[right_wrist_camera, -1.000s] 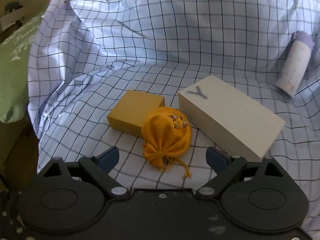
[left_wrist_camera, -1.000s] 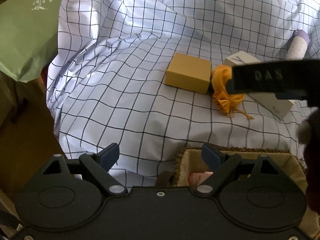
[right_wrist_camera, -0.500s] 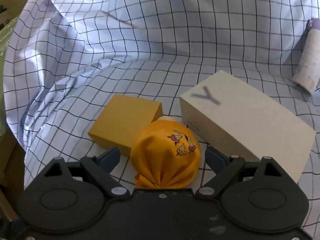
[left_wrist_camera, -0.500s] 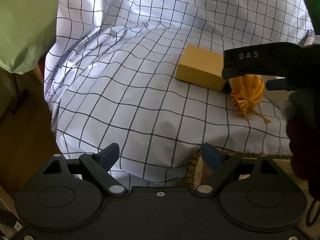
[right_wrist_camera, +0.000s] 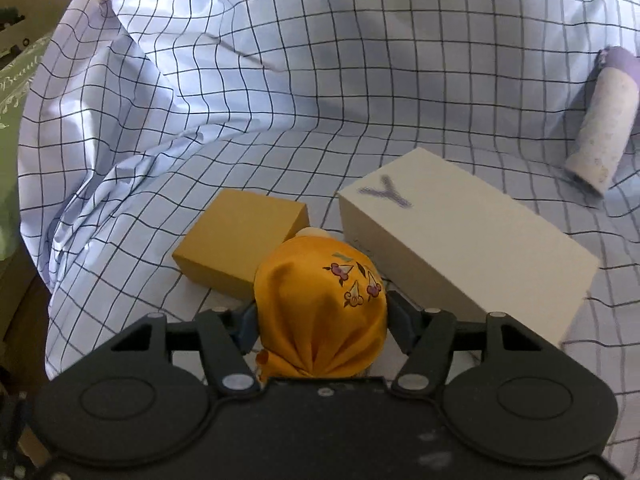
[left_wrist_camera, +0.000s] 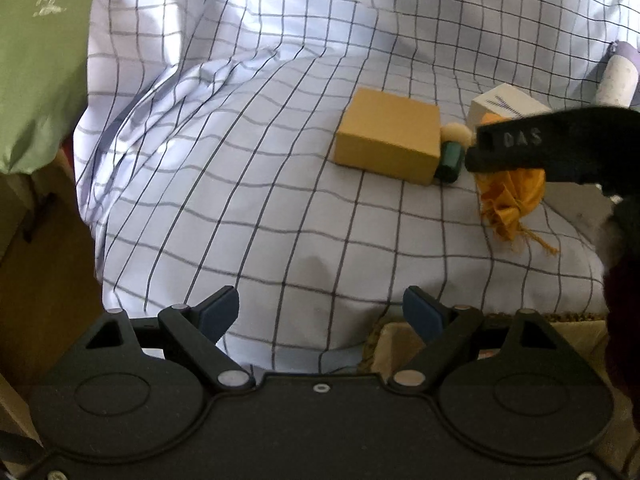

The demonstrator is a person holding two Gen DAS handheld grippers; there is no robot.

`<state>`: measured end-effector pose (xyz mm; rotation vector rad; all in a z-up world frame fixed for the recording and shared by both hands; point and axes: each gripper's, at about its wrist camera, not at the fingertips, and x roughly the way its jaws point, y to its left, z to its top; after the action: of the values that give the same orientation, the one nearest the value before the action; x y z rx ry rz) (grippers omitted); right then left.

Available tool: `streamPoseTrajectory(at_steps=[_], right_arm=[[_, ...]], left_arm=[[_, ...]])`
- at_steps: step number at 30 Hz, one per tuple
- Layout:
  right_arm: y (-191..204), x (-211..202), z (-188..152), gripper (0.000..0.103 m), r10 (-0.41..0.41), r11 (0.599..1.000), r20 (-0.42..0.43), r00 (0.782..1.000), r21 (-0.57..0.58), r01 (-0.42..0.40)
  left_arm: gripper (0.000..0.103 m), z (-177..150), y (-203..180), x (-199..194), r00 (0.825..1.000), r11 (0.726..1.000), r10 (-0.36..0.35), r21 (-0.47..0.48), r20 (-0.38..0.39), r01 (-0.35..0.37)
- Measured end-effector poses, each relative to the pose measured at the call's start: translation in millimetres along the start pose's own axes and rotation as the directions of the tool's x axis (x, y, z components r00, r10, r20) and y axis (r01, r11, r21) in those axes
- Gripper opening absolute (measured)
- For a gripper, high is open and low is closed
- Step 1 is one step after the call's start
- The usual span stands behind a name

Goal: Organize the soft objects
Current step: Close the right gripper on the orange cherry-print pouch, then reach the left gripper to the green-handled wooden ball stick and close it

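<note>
Checked cloth covers the whole surface, and on it my right gripper [right_wrist_camera: 320,328], wide open around the orange pouch [right_wrist_camera: 320,312] a second ago, is now closing with its pads against the pouch's sides, so the pickup has begun. My left gripper [left_wrist_camera: 320,312] hangs open and empty at six o'clock (a basket [left_wrist_camera: 384,344] peeks out beneath). At twelve o'clock behind the pouch, something pale stays hidden between the yellow box [right_wrist_camera: 240,244] and white box [right_wrist_camera: 460,248].

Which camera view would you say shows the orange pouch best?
The right wrist view: the orange pouch fills the centre, embroidery visible, between the closing right gripper jaws. The left wrist view shows only its lower gathered end, the rest hidden behind that gripper.
</note>
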<state>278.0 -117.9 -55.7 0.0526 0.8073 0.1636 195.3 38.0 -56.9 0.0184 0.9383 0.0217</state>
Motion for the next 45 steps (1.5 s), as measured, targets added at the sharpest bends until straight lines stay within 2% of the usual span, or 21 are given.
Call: streamPoseTrajectory(at_steps=[7, 11, 18, 23, 27, 31, 36, 39, 42, 45], right_arm=[[-25, -38, -14, 0.063, -0.007, 0.999, 0.025, 1.000, 0.035, 0.006], [-41, -55, -22, 0.063, -0.031, 0.997, 0.043, 0.999, 0.069, 0.028], [-60, -70, -33, 0.063, -0.057, 0.993, 0.067, 0.996, 0.108, 0.049], [-70, -74, -39, 0.063, -0.065, 0.988, 0.071, 0.995, 0.142, 0.054], [-77, -78, -42, 0.063, -0.073, 0.984, 0.081, 0.994, 0.171, 0.058], [-84, -83, -44, 0.063, -0.077, 0.980, 0.089, 0.993, 0.191, 0.059], [-93, -81, -46, 0.063, -0.089, 0.973, 0.079, 0.993, 0.222, 0.069], [-97, -79, -48, 0.063, -0.091, 0.969, 0.071, 0.993, 0.238, 0.072], [-99, -80, -50, 0.063, -0.089, 0.966, 0.073, 0.993, 0.248, 0.069], [-101, -79, -51, 0.063, -0.094, 0.965, 0.074, 0.993, 0.253, 0.072]], left_arm=[[0.086, 12, -17, -3, 1.000, 0.999, -0.013, 0.032, 0.017, 0.012], [0.086, 21, -26, -1, 0.998, 0.998, -0.055, 0.032, 0.002, 0.055], [0.085, 47, -41, 4, 0.987, 0.987, -0.159, -0.030, -0.026, 0.158], [0.084, 65, -52, 10, 0.977, 0.974, -0.209, -0.094, -0.051, 0.204], [0.083, 77, -64, 16, 0.980, 0.976, -0.193, -0.109, -0.040, 0.188], [0.076, 86, -72, 27, 0.985, 0.981, -0.170, -0.102, -0.036, 0.166], [0.076, 98, -76, 38, 0.981, 0.977, -0.189, -0.105, -0.035, 0.184], [0.076, 107, -76, 49, 0.972, 0.965, -0.227, -0.150, -0.068, 0.215], [0.076, 113, -71, 59, 0.958, 0.938, -0.268, -0.252, -0.097, 0.237], [0.076, 115, -66, 58, 0.961, 0.909, -0.267, -0.350, -0.069, 0.228]])
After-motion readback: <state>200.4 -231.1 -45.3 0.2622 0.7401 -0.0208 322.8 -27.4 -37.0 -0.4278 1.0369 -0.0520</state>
